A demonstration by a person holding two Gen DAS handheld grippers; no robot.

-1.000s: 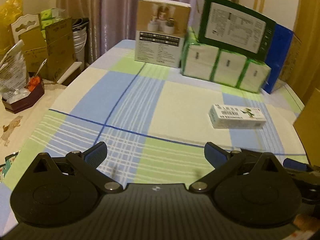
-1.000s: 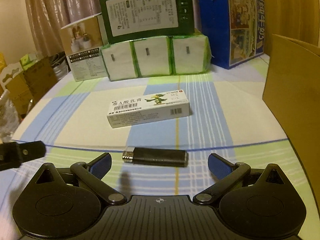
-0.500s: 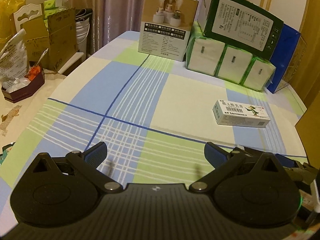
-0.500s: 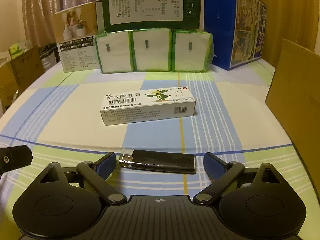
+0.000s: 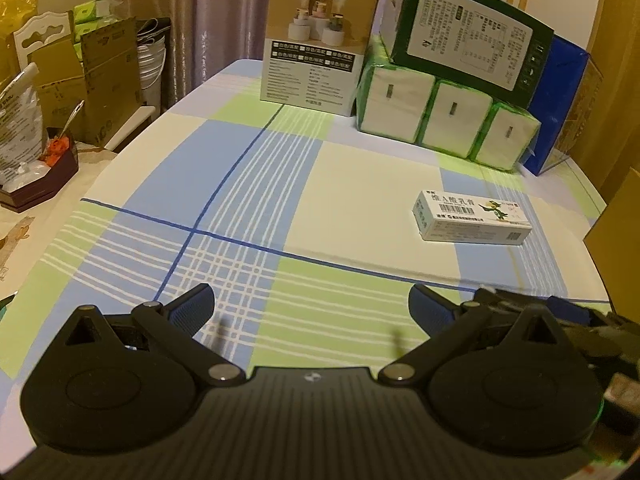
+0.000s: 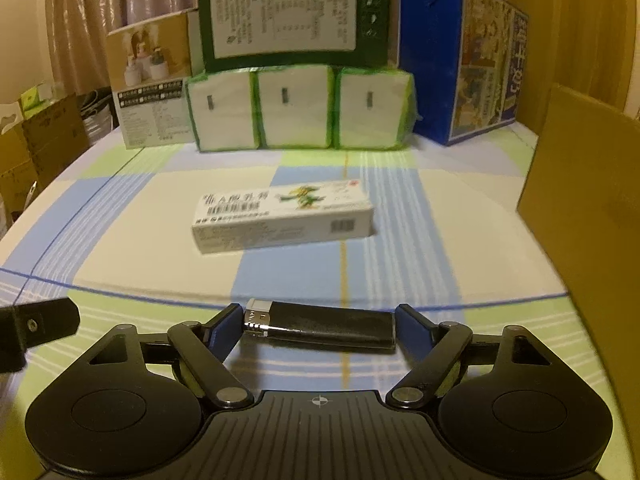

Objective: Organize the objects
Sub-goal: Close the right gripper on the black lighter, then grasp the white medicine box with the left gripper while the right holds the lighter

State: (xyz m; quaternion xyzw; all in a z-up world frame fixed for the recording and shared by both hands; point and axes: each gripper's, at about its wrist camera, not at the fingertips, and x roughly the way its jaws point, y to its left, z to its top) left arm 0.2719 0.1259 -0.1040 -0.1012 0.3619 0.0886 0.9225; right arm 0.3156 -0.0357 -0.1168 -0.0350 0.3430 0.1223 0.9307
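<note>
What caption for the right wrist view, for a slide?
Right gripper closing on a black lighter lying crosswise on the checked tablecloth, white carton beyond.

Each hand-held gripper, left point(image 5: 310, 312) and right point(image 6: 318, 322), is matte black: two round discs, a ribbed centre plate with a small crosshair mark, silver pivot rivets, angled link arms and blue ribbed fingertips point(image 5: 192, 312).

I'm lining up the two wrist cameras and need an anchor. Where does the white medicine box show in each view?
Left wrist: the white medicine box lies right of centre on the checked cloth, far beyond the open left gripper.
Right wrist: it lies at centre, just past the black lighter between the right gripper's fingers.
Shared landmark: the green-wrapped tissue packs behind it.
</note>
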